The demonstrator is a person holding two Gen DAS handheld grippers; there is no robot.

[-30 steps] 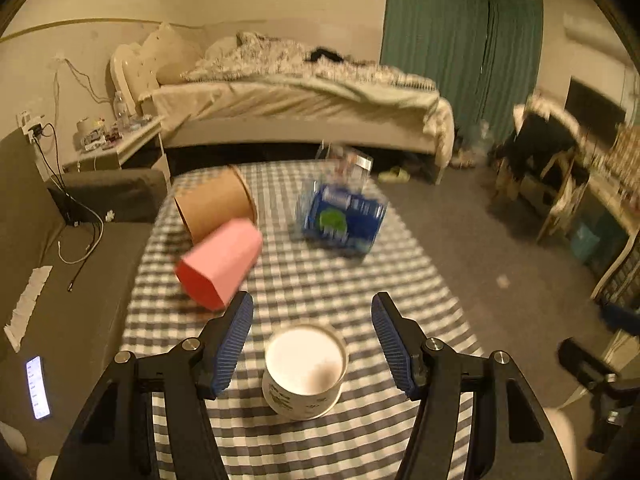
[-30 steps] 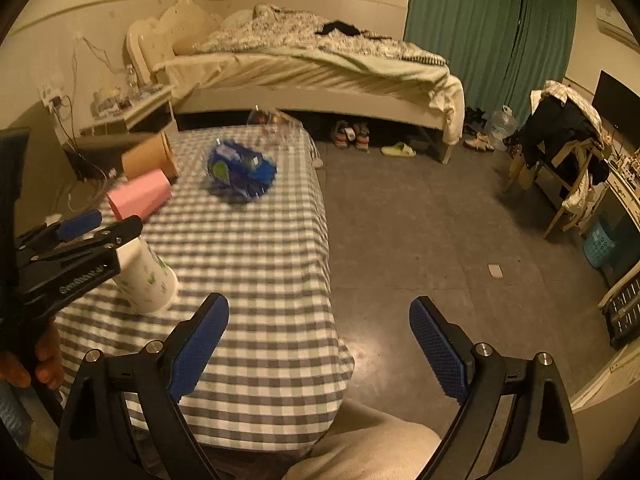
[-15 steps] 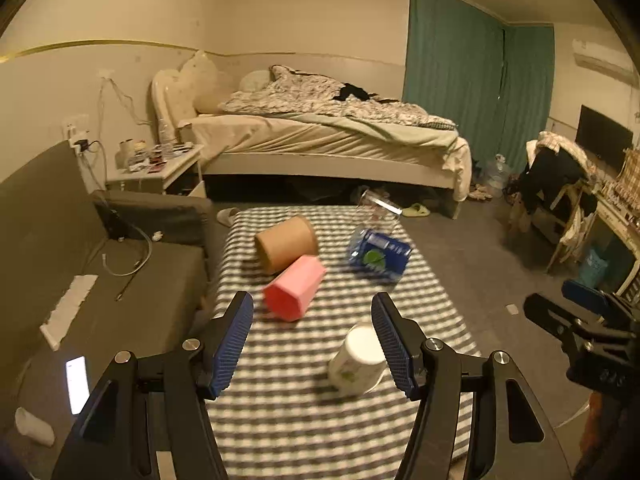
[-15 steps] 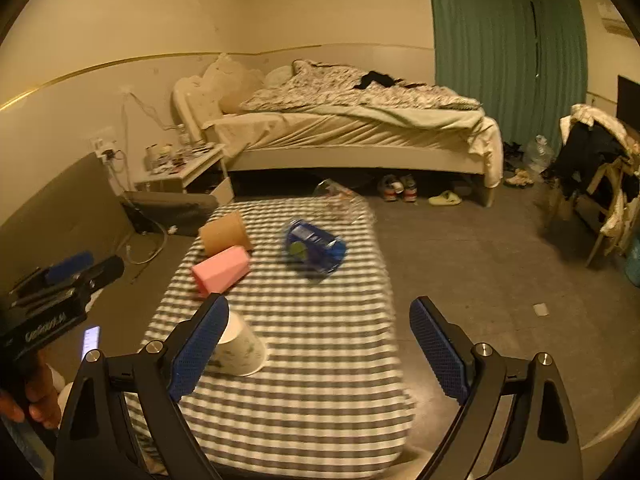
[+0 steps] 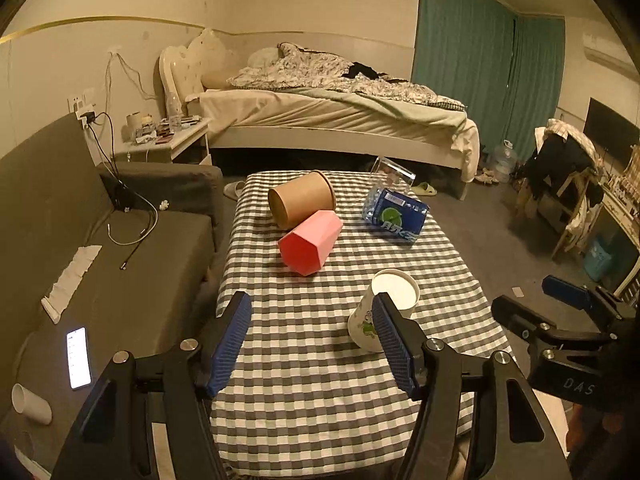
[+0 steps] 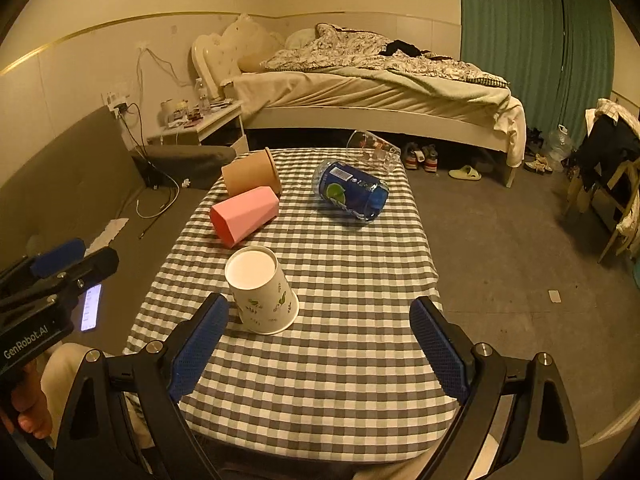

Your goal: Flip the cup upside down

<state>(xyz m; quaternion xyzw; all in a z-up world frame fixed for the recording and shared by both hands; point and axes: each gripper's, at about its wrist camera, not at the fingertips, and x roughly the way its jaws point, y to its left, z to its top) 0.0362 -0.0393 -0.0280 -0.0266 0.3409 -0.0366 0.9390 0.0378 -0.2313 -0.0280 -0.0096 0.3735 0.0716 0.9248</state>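
Note:
A white paper cup (image 6: 262, 292) with a leaf print stands upside down on the checked tablecloth (image 6: 340, 280), base up; it also shows in the left wrist view (image 5: 384, 306), partly behind my right-hand finger. My left gripper (image 5: 314, 344) is open and empty, held back over the table's near left part, apart from the cup. My right gripper (image 6: 320, 344) is open and empty, above the near edge, with the cup just beyond its left finger. Each gripper shows in the other's view, the right one (image 5: 560, 320) and the left one (image 6: 52, 276).
A pink cup (image 6: 244, 214), a brown paper cup (image 6: 250, 172), a blue packet (image 6: 352, 190) and a clear glass (image 6: 372, 150) lie on their sides at the table's far half. A grey sofa (image 5: 80, 260) with a lit phone (image 5: 78, 356) is left. A bed stands behind.
Both grippers have drawn back and up from the table. The left gripper, which was around the upturned cup a second ago, is now clear of it. The cup stays standing base up.

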